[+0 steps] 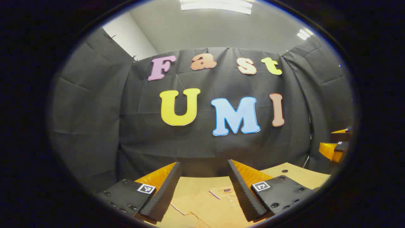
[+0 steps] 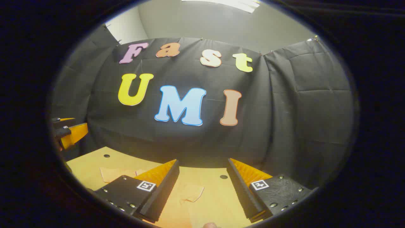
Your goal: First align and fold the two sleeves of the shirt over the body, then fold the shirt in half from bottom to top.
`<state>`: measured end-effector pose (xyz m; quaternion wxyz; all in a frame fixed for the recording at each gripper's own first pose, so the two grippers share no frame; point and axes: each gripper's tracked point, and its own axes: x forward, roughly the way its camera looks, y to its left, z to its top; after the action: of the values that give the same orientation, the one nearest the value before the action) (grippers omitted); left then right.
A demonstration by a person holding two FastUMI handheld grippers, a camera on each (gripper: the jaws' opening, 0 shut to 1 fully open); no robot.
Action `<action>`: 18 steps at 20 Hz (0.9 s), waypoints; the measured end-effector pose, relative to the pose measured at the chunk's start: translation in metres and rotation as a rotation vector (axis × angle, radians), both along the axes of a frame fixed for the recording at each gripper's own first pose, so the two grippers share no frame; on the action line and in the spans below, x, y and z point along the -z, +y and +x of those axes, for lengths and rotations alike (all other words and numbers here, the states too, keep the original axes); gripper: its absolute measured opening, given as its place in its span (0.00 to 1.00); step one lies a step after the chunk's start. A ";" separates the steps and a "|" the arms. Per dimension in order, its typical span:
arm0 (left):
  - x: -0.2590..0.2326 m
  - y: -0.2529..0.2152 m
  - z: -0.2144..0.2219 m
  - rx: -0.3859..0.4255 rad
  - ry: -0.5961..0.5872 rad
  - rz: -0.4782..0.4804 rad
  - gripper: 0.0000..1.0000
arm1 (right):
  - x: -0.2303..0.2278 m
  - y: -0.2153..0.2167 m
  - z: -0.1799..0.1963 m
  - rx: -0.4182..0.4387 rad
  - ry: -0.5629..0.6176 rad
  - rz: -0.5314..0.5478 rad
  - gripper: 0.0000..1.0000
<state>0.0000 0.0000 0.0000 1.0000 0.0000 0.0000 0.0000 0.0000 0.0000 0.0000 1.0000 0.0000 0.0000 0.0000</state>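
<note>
An orange shirt (image 1: 205, 204) lies flat on the wooden table (image 1: 297, 174), its collar (image 1: 226, 191) and button placket showing low in the left gripper view. My left gripper (image 1: 204, 164) hovers above it, open, with nothing between its fingers. In the right gripper view, a sleeve end (image 2: 191, 192) lies between the fingers of my right gripper (image 2: 203, 161), which is open and held above the table (image 2: 91, 163). Another part of the shirt (image 2: 115, 173) lies further left. Each gripper also appears at the edge of the other's view: right gripper (image 1: 335, 144), left gripper (image 2: 68, 131).
The table top has small round holes (image 2: 223, 176). Black cloth booth walls (image 1: 190, 142) stand close behind the table's far edge and wrap around both sides. Ceiling lights (image 1: 218, 5) shine overhead.
</note>
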 end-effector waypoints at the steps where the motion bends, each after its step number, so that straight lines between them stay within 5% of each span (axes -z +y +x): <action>1: -0.001 -0.002 0.000 -0.004 -0.002 -0.005 0.98 | -0.001 0.000 0.003 -0.005 -0.001 0.001 0.94; 18: 0.010 -0.002 0.007 -0.057 0.036 -0.026 0.98 | 0.008 0.022 0.023 -0.100 0.027 -0.006 0.94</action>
<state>0.0068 -0.0016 -0.0096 0.9993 -0.0132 0.0178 0.0286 0.0232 0.0218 -0.0083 0.9986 -0.0028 0.0137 0.0502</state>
